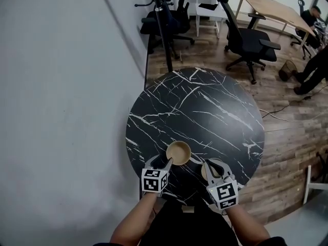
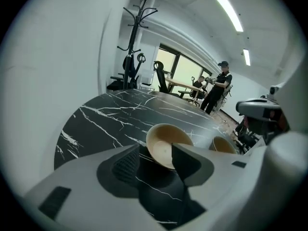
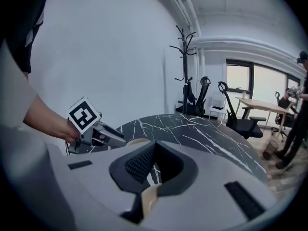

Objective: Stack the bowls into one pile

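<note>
Stacking is underway: right gripper [image 1: 209, 164] fingers pinch the second tan bowl's [image 2: 222, 145] rim near the black marble desk's [image 1: 205, 106] near edge. Left gripper [image 1: 161, 162] fingers gape at the round tan wooden bowl [image 1: 178, 151]. Next comes lifting one into the other.

- In the head view the right gripper [image 1: 209, 164] covers much of the nearer bowl [image 1: 220, 164].
- Between its closed jaws only a sliver of that bowl's rim [image 3: 147, 198] shows.
- The seated person [image 1: 311, 14] is cut off at the picture's edge.

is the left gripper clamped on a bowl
No, the left gripper has its jaws wide apart, with the bowl at their tips.
</note>
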A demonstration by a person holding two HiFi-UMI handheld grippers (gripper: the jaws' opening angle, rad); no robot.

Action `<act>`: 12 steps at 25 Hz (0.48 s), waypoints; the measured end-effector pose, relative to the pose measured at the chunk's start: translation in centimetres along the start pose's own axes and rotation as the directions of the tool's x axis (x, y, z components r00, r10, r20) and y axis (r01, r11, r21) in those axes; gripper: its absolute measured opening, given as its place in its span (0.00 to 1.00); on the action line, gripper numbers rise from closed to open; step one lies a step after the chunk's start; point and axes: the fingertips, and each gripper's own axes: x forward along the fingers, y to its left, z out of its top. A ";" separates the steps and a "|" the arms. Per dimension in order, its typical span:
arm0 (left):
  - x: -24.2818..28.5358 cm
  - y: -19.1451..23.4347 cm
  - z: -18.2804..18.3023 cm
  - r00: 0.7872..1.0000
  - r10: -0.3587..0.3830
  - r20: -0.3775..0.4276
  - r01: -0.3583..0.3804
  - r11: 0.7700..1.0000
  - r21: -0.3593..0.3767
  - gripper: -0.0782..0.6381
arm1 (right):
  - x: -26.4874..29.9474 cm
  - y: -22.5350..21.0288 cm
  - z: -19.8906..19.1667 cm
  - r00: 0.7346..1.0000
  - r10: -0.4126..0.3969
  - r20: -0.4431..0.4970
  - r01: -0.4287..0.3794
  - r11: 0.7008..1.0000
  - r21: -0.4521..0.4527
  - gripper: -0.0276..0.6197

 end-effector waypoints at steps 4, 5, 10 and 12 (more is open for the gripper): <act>2.1 1.1 -0.6 0.998 -0.030 -0.047 0.029 0.999 -0.033 0.43 | 1.0 0.3 -0.4 1.000 -0.010 -0.017 0.010 1.000 -0.004 0.06; 2.6 1.3 -0.6 0.998 -0.038 -0.054 0.036 0.999 -0.034 0.43 | 1.1 0.3 -0.5 1.000 -0.015 -0.022 0.014 1.000 -0.006 0.06; 4.4 1.1 -1.0 0.989 -0.073 -0.128 0.076 0.997 0.018 0.42 | 1.2 0.0 -1.2 0.999 -0.032 -0.040 0.032 0.999 0.009 0.06; 5.0 1.1 -0.9 0.986 -0.082 -0.143 0.086 0.996 0.028 0.40 | 1.3 -0.2 -1.4 0.998 -0.039 -0.044 0.040 0.999 0.015 0.06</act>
